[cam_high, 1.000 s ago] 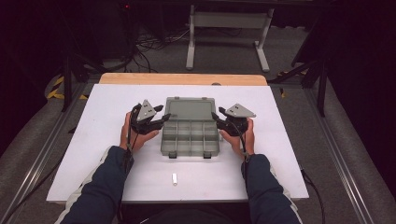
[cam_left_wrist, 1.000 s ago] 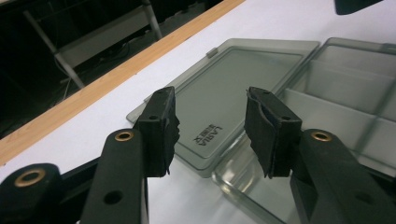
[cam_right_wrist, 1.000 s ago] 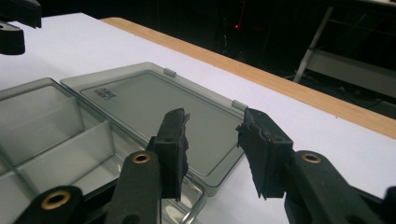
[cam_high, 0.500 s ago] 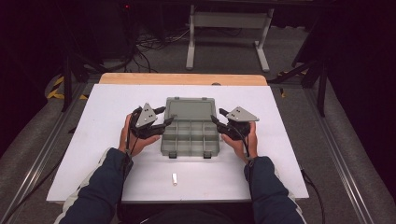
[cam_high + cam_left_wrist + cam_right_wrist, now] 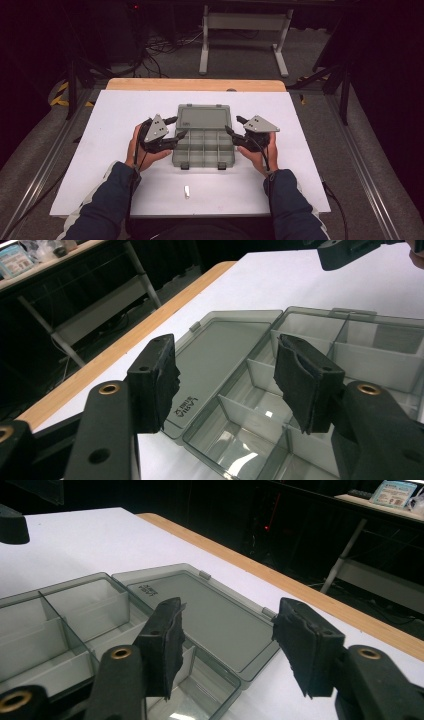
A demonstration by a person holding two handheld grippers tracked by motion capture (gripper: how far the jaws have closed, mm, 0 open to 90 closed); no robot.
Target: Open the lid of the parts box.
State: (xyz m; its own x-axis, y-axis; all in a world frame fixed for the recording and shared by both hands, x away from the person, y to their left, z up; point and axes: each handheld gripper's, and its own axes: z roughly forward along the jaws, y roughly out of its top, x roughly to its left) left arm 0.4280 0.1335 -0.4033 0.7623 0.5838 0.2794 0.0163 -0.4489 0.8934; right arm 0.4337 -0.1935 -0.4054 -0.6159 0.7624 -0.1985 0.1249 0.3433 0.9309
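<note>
the clear compartment box [image 5: 204,145] sits in the middle of the white tabletop [image 5: 100,150], square to the person, lid [image 5: 204,118] thrown fully back and lying flat on the far side, so the whole thing runs longer front to back than side to side, with the divided tray nearest the person and two latches on its front edge

the left gripper [image 5: 172,129] stands just beside the tray's left wall and the right gripper [image 5: 235,125] just beside its right wall, the two mirrored, each pointing inward at the box. neither is clearly the nearer. in the left gripper view the fingers [image 5: 152,382] are parted with nothing clamped, the open compartments and the lid's near corner lying beyond the gap; in the right gripper view the fingers [image 5: 165,640] are likewise spread, the tray's corner and the lid's hinge edge between and past them, untouched. both sets have just been opening, and nothing is caught between them

what the coming move turns on, as i judge it: the lid lies beyond the fingers, away from the person, hinged along the tray's far wall. to shut it, either hand must reach past the tray to the lid's far edge

a small white piece [image 5: 186,191] lies well apart, near the tabletop's front edge
</note>
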